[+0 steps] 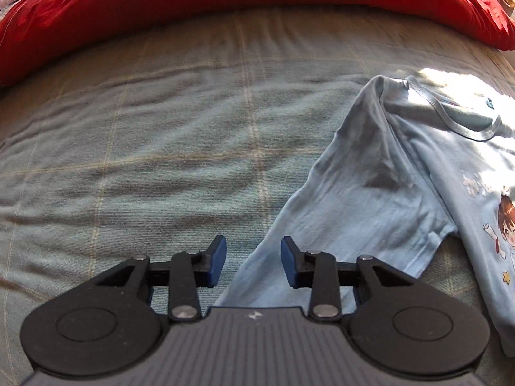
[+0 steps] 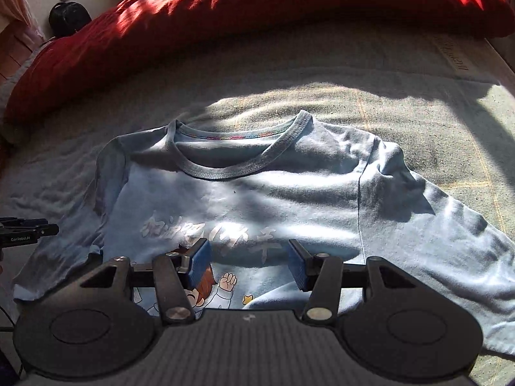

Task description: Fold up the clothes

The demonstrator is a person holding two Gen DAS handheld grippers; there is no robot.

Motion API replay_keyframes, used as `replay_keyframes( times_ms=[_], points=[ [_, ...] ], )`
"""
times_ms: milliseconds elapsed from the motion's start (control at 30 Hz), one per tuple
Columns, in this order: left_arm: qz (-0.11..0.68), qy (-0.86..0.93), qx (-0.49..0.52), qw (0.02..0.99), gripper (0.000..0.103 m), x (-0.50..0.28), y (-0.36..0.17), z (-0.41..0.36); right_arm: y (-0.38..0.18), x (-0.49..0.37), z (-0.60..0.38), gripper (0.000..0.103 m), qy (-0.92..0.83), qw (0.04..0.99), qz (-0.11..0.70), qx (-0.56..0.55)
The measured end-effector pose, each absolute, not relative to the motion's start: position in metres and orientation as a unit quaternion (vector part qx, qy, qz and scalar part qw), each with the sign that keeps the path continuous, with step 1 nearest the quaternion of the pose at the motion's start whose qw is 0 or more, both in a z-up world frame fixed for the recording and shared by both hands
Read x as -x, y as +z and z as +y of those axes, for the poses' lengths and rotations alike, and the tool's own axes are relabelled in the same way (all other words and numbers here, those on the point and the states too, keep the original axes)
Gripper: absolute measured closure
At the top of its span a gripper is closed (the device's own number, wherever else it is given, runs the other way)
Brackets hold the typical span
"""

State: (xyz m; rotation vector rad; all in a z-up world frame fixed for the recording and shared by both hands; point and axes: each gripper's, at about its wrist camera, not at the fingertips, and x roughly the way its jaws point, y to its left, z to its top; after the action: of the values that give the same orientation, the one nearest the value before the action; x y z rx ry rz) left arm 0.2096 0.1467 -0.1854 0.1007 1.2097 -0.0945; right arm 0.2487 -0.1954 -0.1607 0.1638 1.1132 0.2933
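Observation:
A light blue T-shirt [image 2: 244, 199] with a cartoon print and white lettering lies face up on the bed, collar [image 2: 241, 157] towards the far side, both short sleeves spread out. In the left wrist view its left sleeve [image 1: 351, 199] reaches down to my left gripper [image 1: 253, 262], which stands open just above the sleeve's hem edge, holding nothing. My right gripper [image 2: 248, 265] is open too, hovering over the shirt's chest print with nothing between its blue pads [image 2: 201, 265]. The left gripper's black body [image 2: 22, 236] shows at the left edge of the right wrist view.
The bed is covered by a grey-green checked sheet [image 1: 145, 148], wrinkled. A big red quilt [image 2: 257, 9] is bunched along the far side. A dark round object [image 2: 69, 19] sits beyond the bed at the upper left. Strong sunlight falls across the shirt.

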Motion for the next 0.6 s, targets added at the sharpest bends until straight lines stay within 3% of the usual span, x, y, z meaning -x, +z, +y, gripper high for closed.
replay_keyframes(
  times_ms=[100, 233, 600],
  points=[
    [0.583, -0.082, -0.058, 0.806, 0.079, -0.212, -0.189, 0.145, -0.159, -0.254, -0.189, 0.046, 0.14, 0.837, 0.524, -0.076],
    [0.597, -0.132, -0.074, 0.788, 0.102, -0.213, -0.191, 0.139, -0.157, -0.26, -0.179, 0.046, 0.141, 0.839, 0.521, -0.067],
    [0.563, -0.089, -0.055, 0.82, 0.103, -0.224, -0.158, 0.164, -0.15, -0.27, -0.164, 0.046, 0.147, 0.843, 0.513, -0.059]
  ],
)
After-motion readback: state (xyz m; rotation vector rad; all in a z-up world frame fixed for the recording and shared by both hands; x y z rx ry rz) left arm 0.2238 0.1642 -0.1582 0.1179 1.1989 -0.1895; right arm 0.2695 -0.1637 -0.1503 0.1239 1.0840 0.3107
